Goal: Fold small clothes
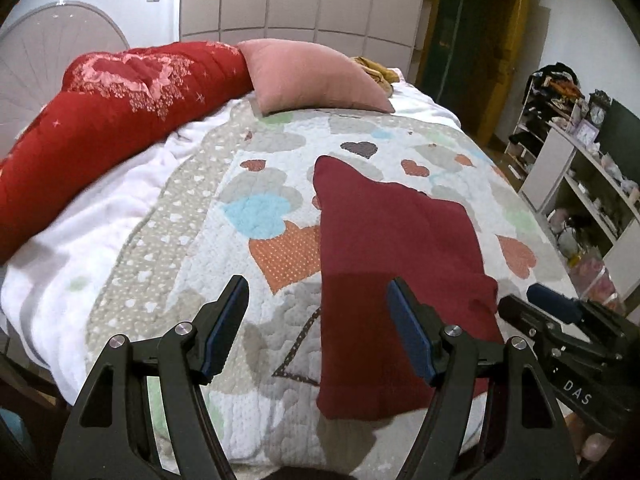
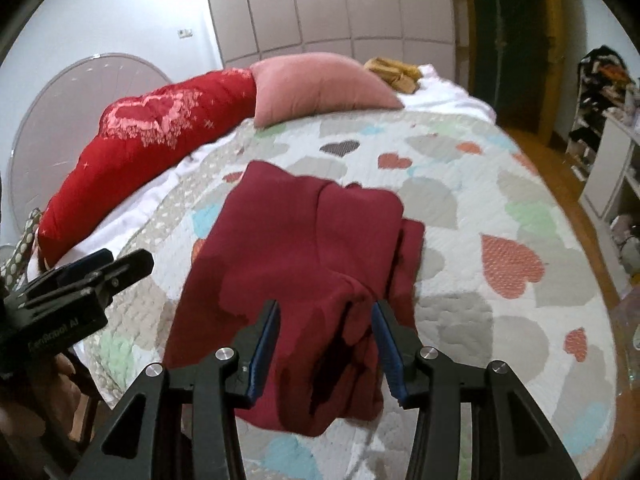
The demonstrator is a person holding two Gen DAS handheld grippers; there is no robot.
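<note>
"Looking at the bed, where is the little red garment (image 2: 304,256)?"

"It lies flat on the heart quilt (image 2: 480,216), near the front edge, with one side already folded over. That keeps it easy to reach."

"Is the left gripper (image 1: 316,324) holding it?"

"No. Its fingers are wide apart with nothing between them."

"And the right gripper (image 2: 326,344)?"

"Its fingers are narrower, above the cloth, not pinching it. I think both are getting ready for the next fold."
</note>
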